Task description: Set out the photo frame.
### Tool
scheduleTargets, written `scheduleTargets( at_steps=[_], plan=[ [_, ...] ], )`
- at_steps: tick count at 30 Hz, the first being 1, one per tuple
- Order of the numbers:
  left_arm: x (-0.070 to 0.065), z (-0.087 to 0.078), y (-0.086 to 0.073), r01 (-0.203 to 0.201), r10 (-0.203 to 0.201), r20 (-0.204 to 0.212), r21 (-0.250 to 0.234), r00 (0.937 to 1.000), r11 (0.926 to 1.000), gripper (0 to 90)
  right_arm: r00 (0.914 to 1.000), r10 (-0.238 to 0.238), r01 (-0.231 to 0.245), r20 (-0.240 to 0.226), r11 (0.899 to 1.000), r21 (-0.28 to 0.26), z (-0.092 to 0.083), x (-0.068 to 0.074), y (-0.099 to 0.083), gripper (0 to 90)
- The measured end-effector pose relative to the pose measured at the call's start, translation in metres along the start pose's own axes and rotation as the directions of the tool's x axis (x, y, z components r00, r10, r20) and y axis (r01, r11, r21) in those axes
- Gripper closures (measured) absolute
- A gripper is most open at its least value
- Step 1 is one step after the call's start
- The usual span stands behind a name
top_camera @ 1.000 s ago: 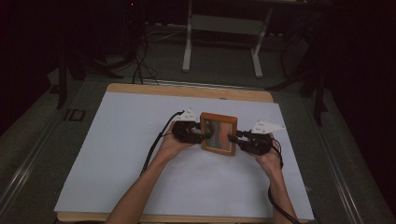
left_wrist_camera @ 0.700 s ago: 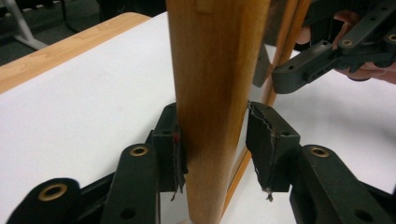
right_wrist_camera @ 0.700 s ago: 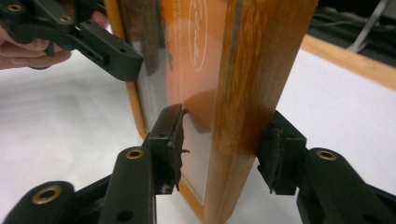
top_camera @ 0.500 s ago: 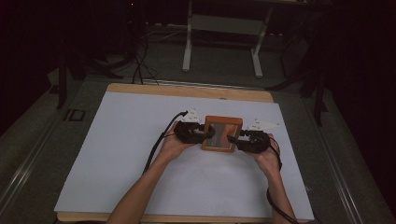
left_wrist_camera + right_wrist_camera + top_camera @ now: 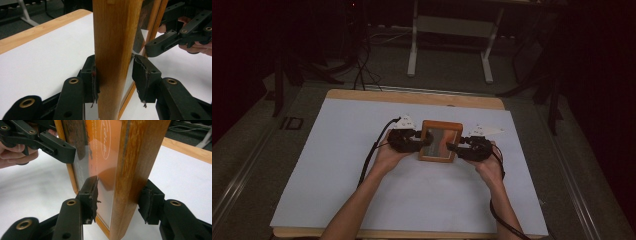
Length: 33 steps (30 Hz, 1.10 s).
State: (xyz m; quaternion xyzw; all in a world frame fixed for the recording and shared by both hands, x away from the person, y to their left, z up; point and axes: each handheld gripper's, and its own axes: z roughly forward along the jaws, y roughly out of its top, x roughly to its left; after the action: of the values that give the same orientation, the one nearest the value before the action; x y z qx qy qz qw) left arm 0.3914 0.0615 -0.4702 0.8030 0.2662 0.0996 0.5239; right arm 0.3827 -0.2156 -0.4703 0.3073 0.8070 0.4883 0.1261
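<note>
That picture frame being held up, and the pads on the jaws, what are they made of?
The picture frame looks like varnished wood: warm brown with visible grain. Its front pane is glossy and reflective, glass or clear plastic, I can't tell which. The pads look like dark rubber or foam, frayed at the edges.

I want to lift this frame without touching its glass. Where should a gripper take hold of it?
By the wooden side rails of the frame, coming in from left and right as the left gripper and right gripper do: the rails are narrow enough for jaws to straddle.
</note>
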Motion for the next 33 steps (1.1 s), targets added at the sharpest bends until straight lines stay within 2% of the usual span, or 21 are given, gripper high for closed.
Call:
scheduleTargets(
  at_steps=[3, 6, 19, 27, 33],
  plan=[
    [0.001, -0.01, -0.003, 0.022, -0.022, -0.016, 0.0, 0.9996, 0.9997, 57.1, 0.9998, 0.01, -0.01, -0.015, 1.0, 0.0, 0.005, 0.005, 0.003, 53.4],
    [0.001, -0.017, -0.005, 0.025, -0.025, -0.025, 0.0, 0.9994, 0.9997, 57.0, 0.9996, 0.011, -0.011, -0.024, 1.0, 0.002, 0.009, 0.009, 0.005, 53.4],
    [0.005, -0.042, -0.018, 0.079, -0.079, -0.036, -0.002, 0.9962, 0.9969, 56.7, 0.9978, 0.002, -0.001, -0.066, 1.0, 0.011, 0.025, 0.027, 0.012, 54.1],
    [0.007, -0.051, -0.028, 0.104, -0.104, -0.04, -0.006, 0.9938, 0.9946, 56.4, 0.9966, 0.007, -0.005, -0.082, 1.0, 0.026, 0.031, 0.036, 0.013, 54.5],
    [0.01, -0.054, -0.034, 0.142, -0.142, -0.024, -0.009, 0.9896, 0.9899, 55.4, 0.9948, 0.02, -0.017, -0.1, 0.999, 0.033, 0.035, 0.039, 0.012, 55.9]
  ],
)
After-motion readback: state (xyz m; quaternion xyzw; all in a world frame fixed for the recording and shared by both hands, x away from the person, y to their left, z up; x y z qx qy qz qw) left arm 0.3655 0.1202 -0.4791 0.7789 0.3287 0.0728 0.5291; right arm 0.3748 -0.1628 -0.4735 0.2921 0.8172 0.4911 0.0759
